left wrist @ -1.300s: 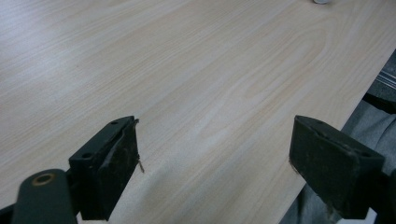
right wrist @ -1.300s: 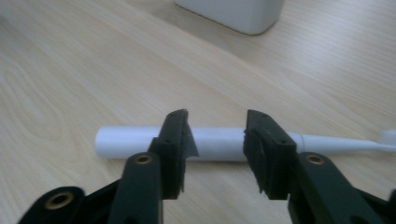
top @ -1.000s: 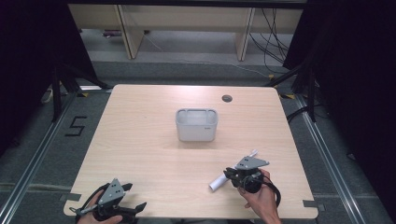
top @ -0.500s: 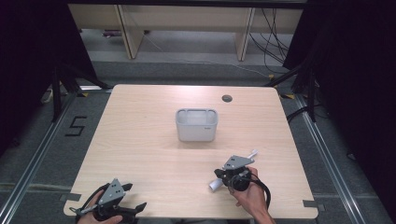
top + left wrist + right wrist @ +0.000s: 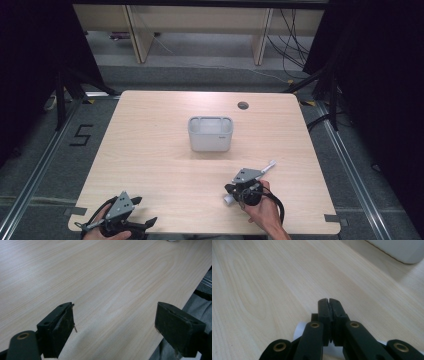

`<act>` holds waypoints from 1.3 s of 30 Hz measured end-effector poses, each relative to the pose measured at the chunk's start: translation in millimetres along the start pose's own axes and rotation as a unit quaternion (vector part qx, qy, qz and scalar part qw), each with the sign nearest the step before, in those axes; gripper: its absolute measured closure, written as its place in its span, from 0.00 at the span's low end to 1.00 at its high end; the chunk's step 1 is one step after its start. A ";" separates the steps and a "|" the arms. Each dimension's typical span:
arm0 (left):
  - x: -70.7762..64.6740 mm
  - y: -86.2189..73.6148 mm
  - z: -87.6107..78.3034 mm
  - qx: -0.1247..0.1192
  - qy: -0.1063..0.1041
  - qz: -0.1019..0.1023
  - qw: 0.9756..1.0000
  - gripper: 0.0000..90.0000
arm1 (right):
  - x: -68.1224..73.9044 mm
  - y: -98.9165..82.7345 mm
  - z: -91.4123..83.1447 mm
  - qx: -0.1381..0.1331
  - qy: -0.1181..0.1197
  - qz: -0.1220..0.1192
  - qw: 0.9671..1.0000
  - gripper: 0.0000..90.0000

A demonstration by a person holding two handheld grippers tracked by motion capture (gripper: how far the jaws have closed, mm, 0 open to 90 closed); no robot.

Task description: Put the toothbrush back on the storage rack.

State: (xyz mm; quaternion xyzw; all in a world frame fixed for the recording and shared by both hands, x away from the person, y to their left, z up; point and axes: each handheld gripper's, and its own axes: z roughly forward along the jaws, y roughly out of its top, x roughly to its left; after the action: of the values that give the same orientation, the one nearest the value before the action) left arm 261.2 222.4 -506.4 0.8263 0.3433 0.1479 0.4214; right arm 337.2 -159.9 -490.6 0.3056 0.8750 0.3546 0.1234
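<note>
A short white tube (image 5: 228,199) lies on the wooden table (image 5: 150,150) near the front edge, right of centre. My right gripper (image 5: 229,189) hangs just over it, jaws pressed together with nothing between the tips. In the right gripper view the shut gripper (image 5: 329,301) points across bare wood, and the tube (image 5: 299,332) peeks out underneath the jaws. My left gripper (image 5: 143,226) rests at the front left corner, held in a hand. Its jaws (image 5: 115,327) stand wide apart over bare table.
A white rectangular bin (image 5: 210,134) stands at the table's centre, and its corner (image 5: 402,250) shows at the top right of the right gripper view. A cable hole (image 5: 243,105) sits at the back. Dark frames and cables surround the table.
My right gripper has slid left and slightly toward the front edge, coming over the white tube. The tube has barely moved. The left gripper stayed put.
</note>
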 end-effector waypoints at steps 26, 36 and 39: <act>-0.9 0.2 -0.9 -0.008 -0.005 -0.006 1.000 0.17 | -2.2 -16.2 -7.2 0.020 0.015 0.010 1.000 0.97; -0.5 0.7 -2.3 -0.005 -0.004 -0.004 1.000 0.17 | -6.2 -22.6 -16.3 0.032 0.033 0.012 0.999 0.97; -0.6 0.8 -2.2 -0.006 -0.004 -0.005 1.000 0.17 | -6.0 -25.1 -17.8 0.026 0.024 0.018 0.999 0.97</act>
State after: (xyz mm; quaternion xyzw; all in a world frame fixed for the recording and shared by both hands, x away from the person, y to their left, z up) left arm 259.9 222.9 -504.5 0.8228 0.3446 0.1449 0.4281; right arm 323.0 -187.3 -495.3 0.3158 0.8811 0.3409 0.0874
